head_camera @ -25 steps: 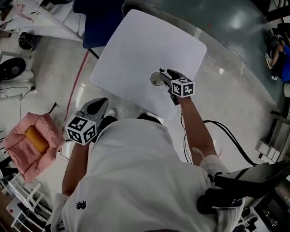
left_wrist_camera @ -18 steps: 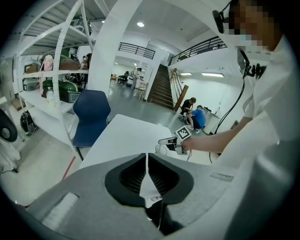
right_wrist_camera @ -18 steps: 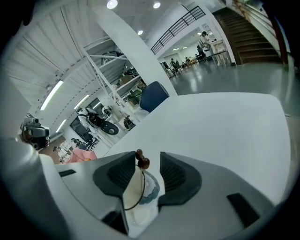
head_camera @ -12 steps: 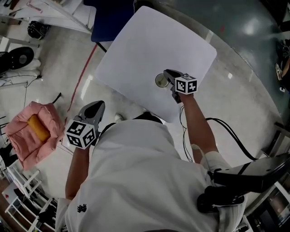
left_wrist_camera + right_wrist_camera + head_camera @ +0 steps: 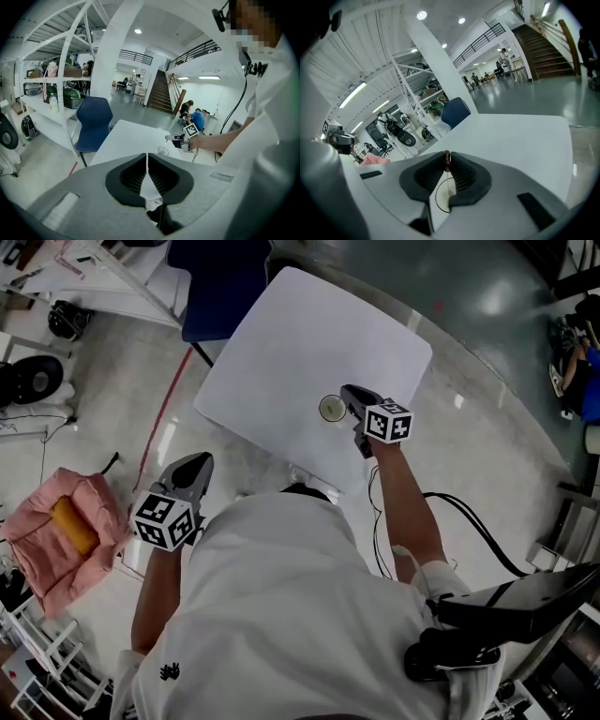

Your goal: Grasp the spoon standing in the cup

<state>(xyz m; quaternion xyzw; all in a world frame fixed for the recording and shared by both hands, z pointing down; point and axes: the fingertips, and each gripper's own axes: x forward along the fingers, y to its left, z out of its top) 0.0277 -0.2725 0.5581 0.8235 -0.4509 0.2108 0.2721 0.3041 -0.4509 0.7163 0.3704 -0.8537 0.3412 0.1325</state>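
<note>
Seen from above, the right claw [image 5: 349, 393] reaches over the cup [image 5: 329, 409] on the white surface [image 5: 281, 343], while the left claw [image 5: 199, 462] hangs beside its near edge. The left gripper view shows those jaws together and empty. In the right gripper view, the jaws have just been closing and pinch the spoon [image 5: 446, 161] above the cup's rim.

I see a white table [image 5: 281, 334] with a dark blue chair [image 5: 220, 282] behind it. My left gripper [image 5: 147, 159] is grey with black ribbed pads [image 5: 133, 177], and my right gripper [image 5: 447, 157] looks the same. Its cube [image 5: 388, 423] has black and white squares. The spoon [image 5: 446, 161] tip is brown. On the pale floor [image 5: 112, 381] lie a pink bag [image 5: 37, 559], something orange [image 5: 73, 526] on it, and a thin red line [image 5: 164, 418].
</note>
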